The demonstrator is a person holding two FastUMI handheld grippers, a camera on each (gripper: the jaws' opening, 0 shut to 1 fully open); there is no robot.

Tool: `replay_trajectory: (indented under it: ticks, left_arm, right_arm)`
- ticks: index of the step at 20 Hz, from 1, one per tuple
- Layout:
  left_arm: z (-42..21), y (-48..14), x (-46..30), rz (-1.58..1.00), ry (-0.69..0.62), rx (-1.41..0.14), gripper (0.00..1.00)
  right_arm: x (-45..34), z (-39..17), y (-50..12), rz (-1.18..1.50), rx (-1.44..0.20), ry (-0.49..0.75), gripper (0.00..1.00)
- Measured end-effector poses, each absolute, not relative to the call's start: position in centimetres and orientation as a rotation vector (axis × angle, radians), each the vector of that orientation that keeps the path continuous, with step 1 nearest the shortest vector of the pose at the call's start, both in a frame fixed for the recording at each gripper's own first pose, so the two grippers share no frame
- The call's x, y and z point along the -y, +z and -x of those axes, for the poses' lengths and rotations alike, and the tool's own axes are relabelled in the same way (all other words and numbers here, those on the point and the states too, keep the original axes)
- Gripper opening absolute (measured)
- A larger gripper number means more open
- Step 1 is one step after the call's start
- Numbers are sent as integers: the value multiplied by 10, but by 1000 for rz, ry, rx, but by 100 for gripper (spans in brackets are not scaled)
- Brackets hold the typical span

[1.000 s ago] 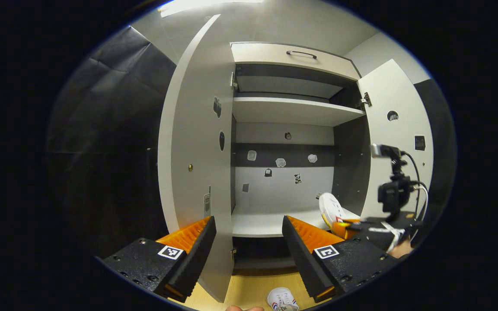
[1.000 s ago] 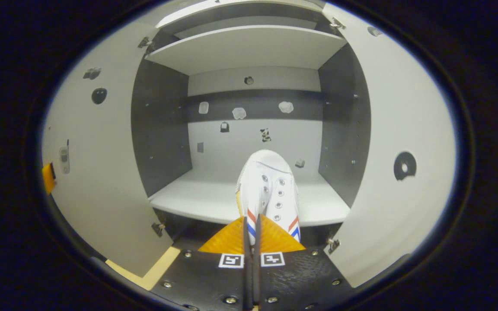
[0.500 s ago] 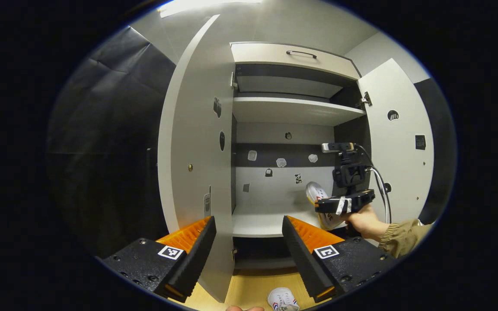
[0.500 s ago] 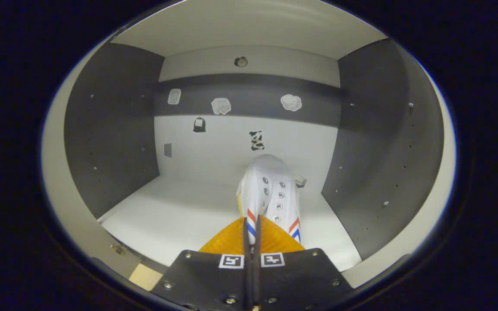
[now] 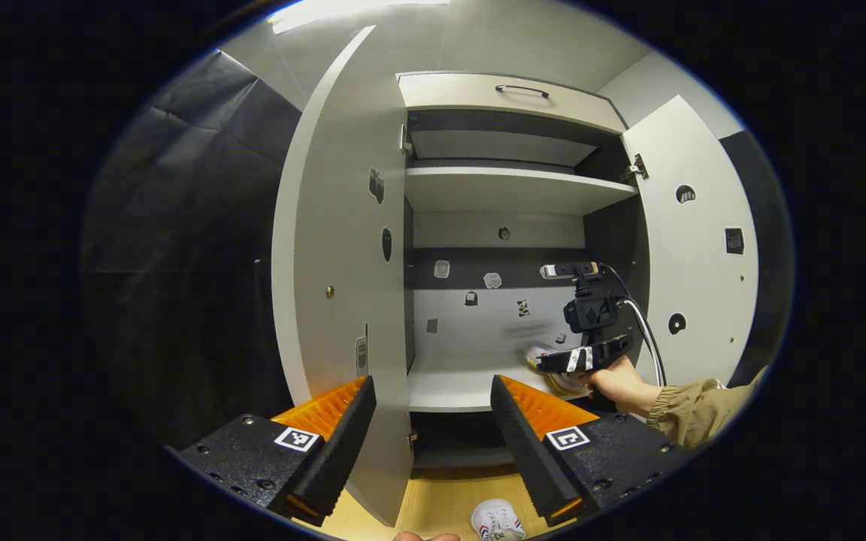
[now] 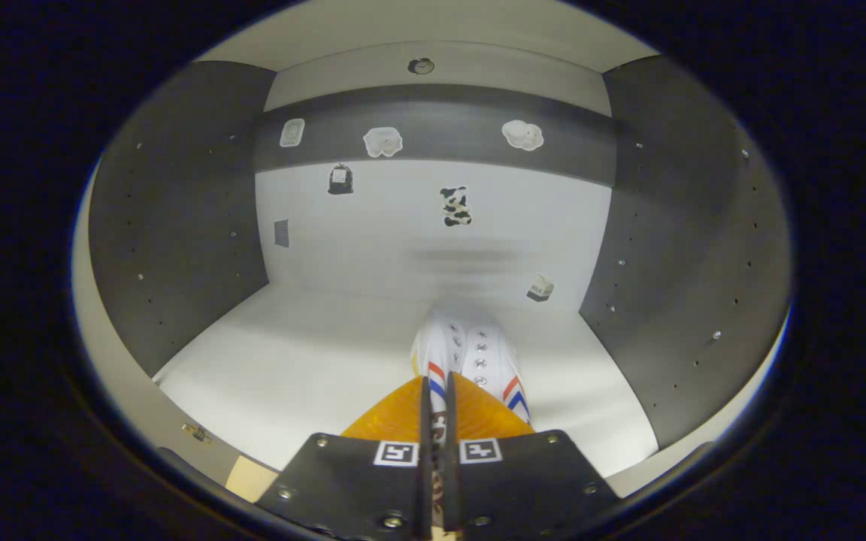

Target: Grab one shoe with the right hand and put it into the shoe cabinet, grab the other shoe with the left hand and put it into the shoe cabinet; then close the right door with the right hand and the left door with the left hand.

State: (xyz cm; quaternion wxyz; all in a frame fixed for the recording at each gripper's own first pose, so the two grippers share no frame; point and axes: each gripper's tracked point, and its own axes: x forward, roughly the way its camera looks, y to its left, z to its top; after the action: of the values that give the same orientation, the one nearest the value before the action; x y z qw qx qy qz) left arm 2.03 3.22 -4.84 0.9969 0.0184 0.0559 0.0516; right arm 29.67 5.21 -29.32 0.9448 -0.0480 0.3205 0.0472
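Note:
A white shoe point(image 6: 474, 357) with red and blue stripes is pinched at its heel by my right gripper point(image 6: 437, 402), which is shut on it deep inside the cabinet, low over the bottom shelf point(image 6: 313, 368). In the left gripper view that gripper point(image 5: 579, 361) and the hand holding it reach into the cabinet's right side, with the shoe point(image 5: 546, 357) partly hidden behind it. My left gripper point(image 5: 433, 409) stands open and empty in front of the cabinet. The other white shoe point(image 5: 497, 520) lies on the wooden floor below.
Both cabinet doors stand open: the left door point(image 5: 343, 248) close by my left gripper, the right door point(image 5: 692, 248) farther off. An upper shelf point(image 5: 508, 191) and a drawer with a handle point(image 5: 522, 90) sit above. Dark side walls point(image 6: 177, 218) flank the compartment.
My right gripper has carried the shoe deeper into the cabinet and lower, toward the bottom shelf. The left gripper has barely moved.

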Motion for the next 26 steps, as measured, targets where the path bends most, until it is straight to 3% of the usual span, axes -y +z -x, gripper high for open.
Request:
replay_trajectory:
  ticks: [1,2,11,16,21,22,26]
  left_arm:
    - [-21,-49,-32,-39,104,-112,94]
    - [-20,-49,-31,-41,105,-113,94]
    - [-26,-108,-2,-54,40,-233,95]
    - [-29,-183,11,-89,-9,-393,95]
    - [-17,-286,30,-87,-70,-618,96]
    - [-8,-306,32,-81,-74,-666,96]
    - [16,-376,42,-54,-110,-836,94]
  right_arm:
    - [-55,-294,-289,100,-643,106,15]
    - [-51,-293,-280,129,-615,95,16]
    - [-43,-236,-160,95,-396,138,13]
    - [-31,-197,-91,26,-280,123,13]
    - [-11,-168,-35,1,-183,106,18]
    - [-9,-164,-26,-5,-167,106,25]
    - [8,-146,6,-26,-119,90,25]
